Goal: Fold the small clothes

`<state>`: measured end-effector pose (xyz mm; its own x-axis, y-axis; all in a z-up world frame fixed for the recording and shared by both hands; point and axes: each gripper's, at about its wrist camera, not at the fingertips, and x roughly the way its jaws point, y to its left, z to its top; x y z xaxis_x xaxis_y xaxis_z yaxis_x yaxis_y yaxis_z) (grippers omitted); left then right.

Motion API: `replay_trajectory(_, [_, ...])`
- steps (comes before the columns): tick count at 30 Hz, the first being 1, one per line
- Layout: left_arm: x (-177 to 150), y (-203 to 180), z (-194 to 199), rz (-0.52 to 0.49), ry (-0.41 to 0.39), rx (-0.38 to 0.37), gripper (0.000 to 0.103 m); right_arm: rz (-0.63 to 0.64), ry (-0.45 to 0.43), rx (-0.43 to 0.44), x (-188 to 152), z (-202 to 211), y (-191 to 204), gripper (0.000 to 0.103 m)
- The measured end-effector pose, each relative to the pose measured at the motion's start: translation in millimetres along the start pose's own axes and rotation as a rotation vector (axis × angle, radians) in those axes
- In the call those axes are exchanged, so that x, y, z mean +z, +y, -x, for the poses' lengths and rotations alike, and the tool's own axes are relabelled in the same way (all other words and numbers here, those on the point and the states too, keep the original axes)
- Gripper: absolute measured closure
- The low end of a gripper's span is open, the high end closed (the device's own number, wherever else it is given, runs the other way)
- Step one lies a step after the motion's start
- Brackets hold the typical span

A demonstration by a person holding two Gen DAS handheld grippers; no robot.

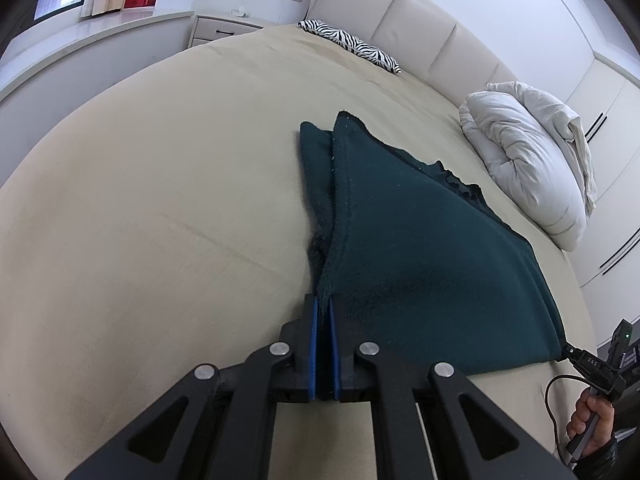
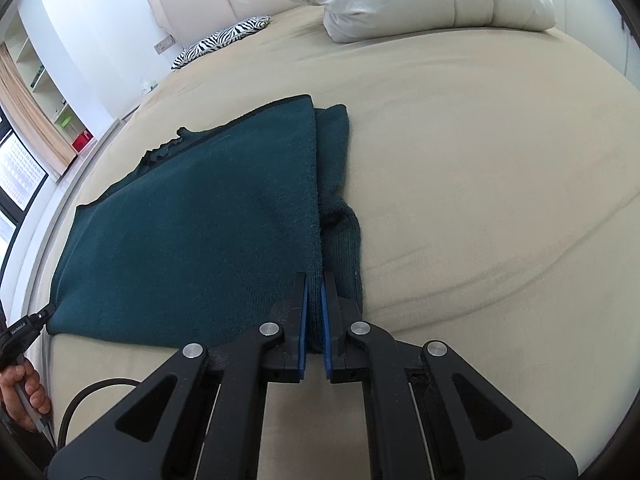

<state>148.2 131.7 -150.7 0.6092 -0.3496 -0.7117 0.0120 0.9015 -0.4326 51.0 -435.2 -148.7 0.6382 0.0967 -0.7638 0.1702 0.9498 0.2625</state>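
Note:
A dark teal knitted garment (image 1: 420,248) lies spread on the beige bed, its sleeves tucked along both sides. My left gripper (image 1: 323,304) is shut on the garment's near left corner, fabric pinched between the blue pads. In the right wrist view the same garment (image 2: 208,216) stretches away to the left, and my right gripper (image 2: 315,280) is shut on its near right corner. The right gripper (image 1: 570,350) also shows at the left view's right edge, and the left gripper (image 2: 46,310) at the right view's left edge, each touching a corner of the hem.
The beige bedsheet (image 1: 160,200) has wide bare room on both sides of the garment. A rolled white duvet (image 1: 528,160) and a zebra-print pillow (image 1: 352,44) lie near the padded headboard (image 1: 400,20). A person's hand (image 1: 588,424) holds the other gripper's handle. A bedside cabinet (image 1: 224,30) stands beyond.

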Motion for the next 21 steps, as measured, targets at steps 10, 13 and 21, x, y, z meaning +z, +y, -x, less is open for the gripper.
replay_trajectory(10, [2,7,-3,0.029,0.019,-0.031,0.095,-0.055,0.003,0.004,-1,-15,-13,0.099])
replay_trajectory(13, [1,10,-3,0.045,0.019,-0.043,0.094,-0.05,-0.002,0.005,-5,-15,-15,0.098])
replay_trajectory(21, [2,8,-2,0.037,0.016,-0.037,0.091,-0.06,-0.044,-0.04,-11,-7,-11,0.099])
